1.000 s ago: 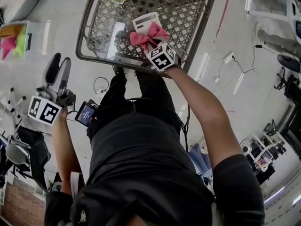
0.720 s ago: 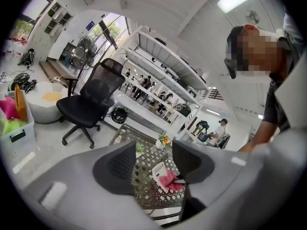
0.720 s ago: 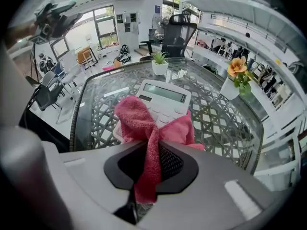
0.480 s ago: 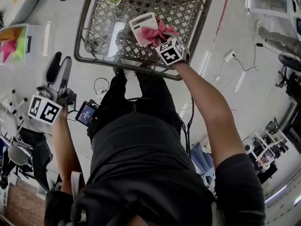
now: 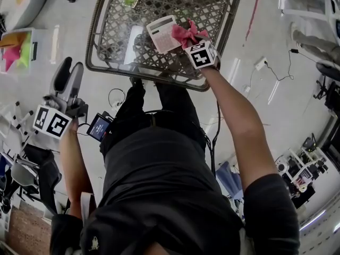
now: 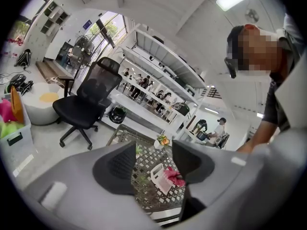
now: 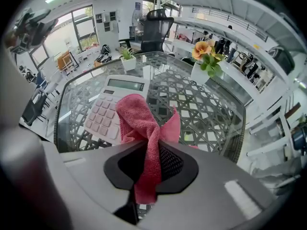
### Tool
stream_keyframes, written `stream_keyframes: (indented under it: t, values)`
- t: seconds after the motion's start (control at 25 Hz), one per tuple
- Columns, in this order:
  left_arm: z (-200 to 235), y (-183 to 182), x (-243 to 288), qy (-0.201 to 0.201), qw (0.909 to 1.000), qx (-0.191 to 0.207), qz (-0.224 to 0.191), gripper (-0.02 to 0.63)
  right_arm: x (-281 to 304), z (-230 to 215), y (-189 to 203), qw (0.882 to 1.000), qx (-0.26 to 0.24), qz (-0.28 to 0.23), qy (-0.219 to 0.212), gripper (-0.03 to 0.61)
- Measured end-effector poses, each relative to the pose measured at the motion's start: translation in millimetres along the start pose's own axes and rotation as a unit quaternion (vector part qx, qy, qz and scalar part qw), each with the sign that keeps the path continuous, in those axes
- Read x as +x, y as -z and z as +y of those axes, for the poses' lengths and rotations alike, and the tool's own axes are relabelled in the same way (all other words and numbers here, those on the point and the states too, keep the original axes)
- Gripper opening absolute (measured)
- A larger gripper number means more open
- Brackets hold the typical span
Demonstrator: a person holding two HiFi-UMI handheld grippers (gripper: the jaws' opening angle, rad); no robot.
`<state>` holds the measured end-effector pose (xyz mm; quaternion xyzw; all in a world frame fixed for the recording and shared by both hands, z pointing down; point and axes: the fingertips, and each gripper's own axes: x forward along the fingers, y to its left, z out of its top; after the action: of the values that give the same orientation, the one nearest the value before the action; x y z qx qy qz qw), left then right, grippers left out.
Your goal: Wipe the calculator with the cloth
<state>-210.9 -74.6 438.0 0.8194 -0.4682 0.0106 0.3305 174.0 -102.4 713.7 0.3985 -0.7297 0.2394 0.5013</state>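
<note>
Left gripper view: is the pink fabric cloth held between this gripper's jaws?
No, the left gripper stands open and empty; the pink fabric cloth shows far off, at the white calculator.

Glass table [image 7: 211, 113] with plants
Orange flowers [image 7: 204, 51] in a white pot, small green plant [image 7: 127, 55], black chair [image 6: 91, 99] nearby

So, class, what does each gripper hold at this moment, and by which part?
The right gripper pinches the pink cloth by a bunched fold, with its loose ends spilling ahead. The left gripper holds nothing; its jaws stand apart.
</note>
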Motion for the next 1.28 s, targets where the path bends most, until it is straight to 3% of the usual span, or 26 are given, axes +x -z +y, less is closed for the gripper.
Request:
stream_keyframes:
  t: [0.32, 0.52, 0.68, 1.0, 1.28]
  values:
    - [1, -8, 4, 0.003, 1.0, 0.007, -0.005, 0.255, -8, -38, 9, 0.995, 0.092, 0.01, 0.033, 0.043]
    - [5, -16, 1, 0.007, 0.9999, 0.01, -0.01, 0.255, -14, -49, 14, 0.985, 0.169, 0.009, 0.04, 0.048]
    - [8, -24, -4, 0.008, 0.9998, 0.014, -0.015, 0.255, -22, -50, 12, 0.972, 0.232, -0.011, 0.023, 0.062]
    - [11, -50, -19, 0.012, 0.9989, 0.031, -0.032, 0.255, -91, -60, -30, 0.937, 0.325, -0.128, 0.018, 0.1]
    - [3, -70, -25, 0.027, 0.9975, 0.047, -0.044, 0.255, -188, -59, -81, 0.905, 0.338, -0.257, 0.028, 0.101]
